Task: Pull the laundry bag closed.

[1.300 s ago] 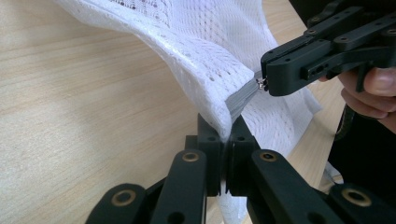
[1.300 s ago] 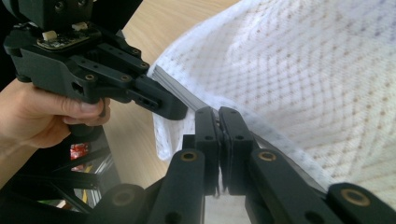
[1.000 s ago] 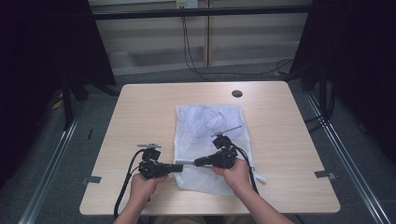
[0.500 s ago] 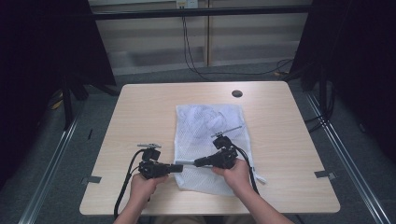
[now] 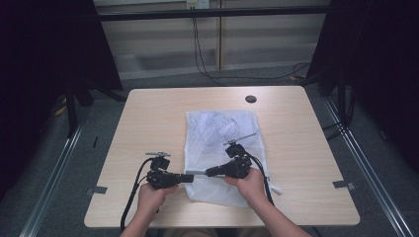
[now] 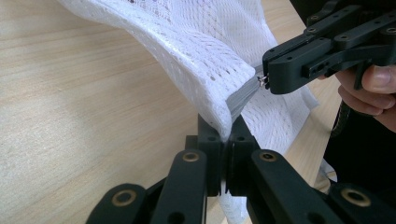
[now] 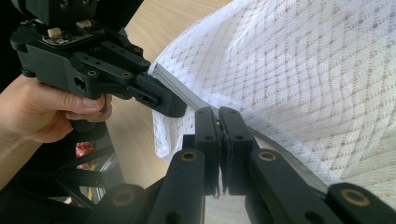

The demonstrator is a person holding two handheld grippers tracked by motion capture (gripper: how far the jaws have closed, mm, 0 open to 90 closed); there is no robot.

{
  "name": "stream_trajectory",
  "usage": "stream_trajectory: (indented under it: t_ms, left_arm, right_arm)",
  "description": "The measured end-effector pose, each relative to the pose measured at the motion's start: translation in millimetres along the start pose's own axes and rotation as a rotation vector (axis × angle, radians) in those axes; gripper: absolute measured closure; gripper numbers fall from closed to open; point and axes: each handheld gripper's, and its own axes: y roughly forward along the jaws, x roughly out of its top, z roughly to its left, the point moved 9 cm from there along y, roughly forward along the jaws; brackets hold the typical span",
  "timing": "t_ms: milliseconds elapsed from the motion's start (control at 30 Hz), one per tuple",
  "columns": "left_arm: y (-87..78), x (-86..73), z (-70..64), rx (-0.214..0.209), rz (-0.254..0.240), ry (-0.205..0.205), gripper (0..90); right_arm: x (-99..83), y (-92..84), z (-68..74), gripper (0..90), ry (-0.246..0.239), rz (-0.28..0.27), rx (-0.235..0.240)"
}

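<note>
At the near edge of the bench (image 5: pixel 148 113), the bag (image 5: pixel 222 133) is pinched at its zip edge by the closed jaws of the left gripper (image 5: pixel 190 177) and the right gripper (image 5: pixel 208 172). Beyond the bench, grey floor (image 5: pixel 163 79), cables (image 5: pixel 200 54) and dark curtains (image 5: pixel 44 59) are seen.

The white mesh bag (image 6: pixel 196 56) is running off the top edge in the left gripper view and off the top and right edges in the right gripper view, so its full outline is getting lost there. Whatever is lying inside the mesh bag is reading as pale blurred lumps in the high view, too small to identify. Near the mesh bag's grey zipper strip (image 6: pixel 243 95), the zipper pull is sitting hidden between the closed jaws of the right gripper (image 6: pixel 267 80).
</note>
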Motion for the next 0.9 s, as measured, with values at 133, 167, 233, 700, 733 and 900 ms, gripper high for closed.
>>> stream_trajectory:
  t_ms: [133, 167, 233, 700, 733, 900]
  left_arm:
    - [-0.3, 0.2, 0.1, -0.002, -0.002, -0.004, 87.9]
    - [-0.8, 0.7, 0.9, 0.001, -0.01, -0.011, 87.9]
    - [-3.9, 1.2, 3.2, -0.007, -0.014, -0.019, 88.0]
    - [-4.6, 1.2, 4.2, -0.005, -0.017, -0.029, 87.9]
    - [-4.7, 1.2, 3.9, -0.006, -0.018, -0.031, 87.9]
    - [-3.1, 0.7, 3.2, -0.012, -0.012, -0.034, 87.9]
  right_arm:
    - [0.2, -0.5, 0.1, 87.3, 0.001, -0.002, 0.002]
    - [-0.1, -0.9, -0.6, 87.3, 0.001, 0.002, -0.007]
    - [-0.7, -3.3, -4.6, 87.3, 0.007, 0.003, -0.021]
    - [-4.9, -10.7, -11.5, 87.3, 0.013, 0.002, -0.017]
    - [-5.5, -11.4, -12.8, 87.3, 0.015, 0.002, -0.021]
    - [-7.0, -14.1, -15.6, 87.3, 0.02, 0.0, -0.017]
